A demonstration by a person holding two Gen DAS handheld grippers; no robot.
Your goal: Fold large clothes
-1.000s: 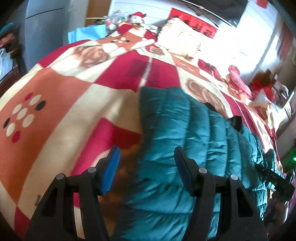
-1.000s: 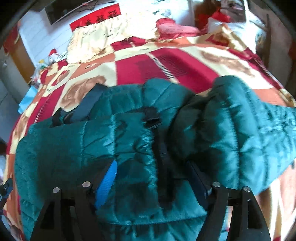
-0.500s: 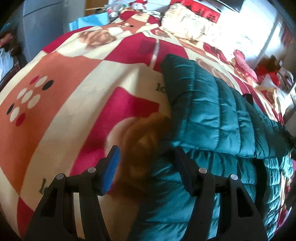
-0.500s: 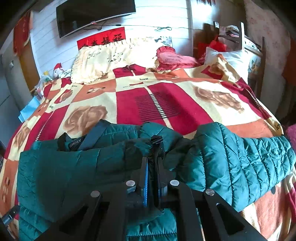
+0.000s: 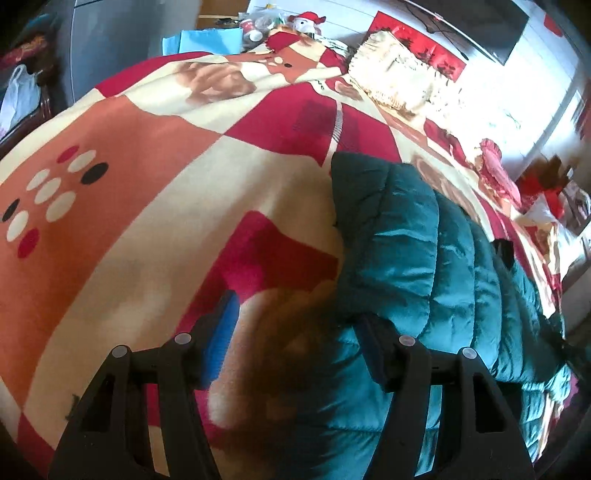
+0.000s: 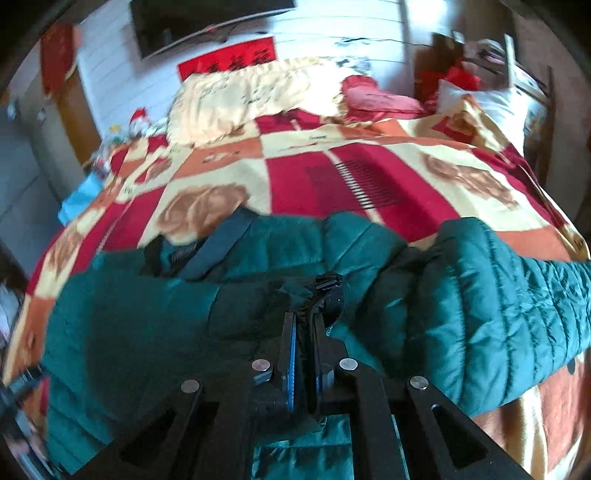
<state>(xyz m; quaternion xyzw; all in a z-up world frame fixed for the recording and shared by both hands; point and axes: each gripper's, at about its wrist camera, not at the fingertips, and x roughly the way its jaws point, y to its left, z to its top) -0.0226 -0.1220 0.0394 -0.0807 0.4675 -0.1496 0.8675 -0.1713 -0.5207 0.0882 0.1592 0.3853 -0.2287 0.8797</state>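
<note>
A teal quilted puffer jacket (image 6: 192, 317) lies on a bed with a red, orange and cream blanket (image 6: 332, 177). My right gripper (image 6: 303, 321) is shut on the jacket's dark front edge by the zipper (image 6: 328, 284), with a sleeve (image 6: 509, 306) lying to its right. In the left wrist view the jacket (image 5: 424, 266) lies at the right with a sleeve folded over its body. My left gripper (image 5: 295, 317) is open and empty, low over the blanket (image 5: 129, 184) at the jacket's left edge.
Cream pillows (image 6: 251, 96) and a red cushion (image 6: 376, 98) lie at the head of the bed. A dark screen (image 6: 207, 22) hangs on the wall. A grey cabinet (image 5: 122, 40) stands beyond the bed's left side, with small items and a Santa toy (image 5: 306, 20) nearby.
My right gripper closed on the jacket's front edge and lifted it a little. My left gripper stayed open and shifted along the jacket's left edge.
</note>
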